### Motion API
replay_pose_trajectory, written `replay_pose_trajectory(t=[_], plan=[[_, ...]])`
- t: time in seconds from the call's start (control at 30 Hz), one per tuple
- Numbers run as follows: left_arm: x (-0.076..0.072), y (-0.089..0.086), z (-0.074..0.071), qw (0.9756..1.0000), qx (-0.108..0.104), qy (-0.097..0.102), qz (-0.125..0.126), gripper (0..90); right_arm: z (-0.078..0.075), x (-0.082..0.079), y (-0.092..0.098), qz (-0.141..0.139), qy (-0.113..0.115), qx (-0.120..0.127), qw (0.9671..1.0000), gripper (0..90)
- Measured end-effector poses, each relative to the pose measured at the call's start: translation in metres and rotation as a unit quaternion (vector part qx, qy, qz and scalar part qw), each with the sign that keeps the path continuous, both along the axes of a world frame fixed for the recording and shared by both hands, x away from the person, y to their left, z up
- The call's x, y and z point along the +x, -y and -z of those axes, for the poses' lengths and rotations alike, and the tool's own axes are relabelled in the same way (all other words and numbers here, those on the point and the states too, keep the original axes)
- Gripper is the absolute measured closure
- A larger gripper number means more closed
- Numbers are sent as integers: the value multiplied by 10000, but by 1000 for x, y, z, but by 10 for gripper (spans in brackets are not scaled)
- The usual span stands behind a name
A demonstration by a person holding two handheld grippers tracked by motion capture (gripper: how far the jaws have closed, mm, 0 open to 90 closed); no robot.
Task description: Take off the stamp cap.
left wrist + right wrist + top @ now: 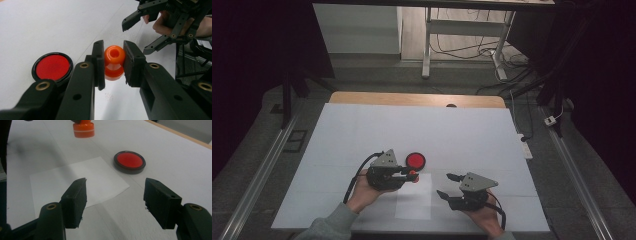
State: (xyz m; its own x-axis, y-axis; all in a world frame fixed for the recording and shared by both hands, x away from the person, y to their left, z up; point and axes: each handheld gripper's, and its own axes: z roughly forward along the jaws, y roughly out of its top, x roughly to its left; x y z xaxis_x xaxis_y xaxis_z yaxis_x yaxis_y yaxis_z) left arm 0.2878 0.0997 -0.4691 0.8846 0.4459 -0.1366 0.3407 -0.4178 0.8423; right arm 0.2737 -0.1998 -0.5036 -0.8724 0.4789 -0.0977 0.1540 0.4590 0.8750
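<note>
I've got the left claw (pixel 113 63) clenched on the small orange stamp (pixel 114 62) just above the table (pixel 462 135), right claw (pixel 115 203) spread wide and empty nearby, and that rounded knob could squirt sideways if my squeeze slackens.

Dim room, soft shadows, blurred near jaws.

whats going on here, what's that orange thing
A person works at a white-covered table with a hand-held gripper in each hand. The left hand-held gripper is clamped on a small orange stamp-like knob, held beside a round red pad in a black case. The right hand-held gripper stands open, empty, over a white paper sheet.
</note>
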Motion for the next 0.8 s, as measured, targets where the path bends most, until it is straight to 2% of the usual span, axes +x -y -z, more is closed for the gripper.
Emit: replay_pose_trajectory(t=[0.8], plan=[[0, 3, 0, 10000, -3, -1, 29, 723, 2, 0, -26, -181, -9, -33, 9998, 348]])
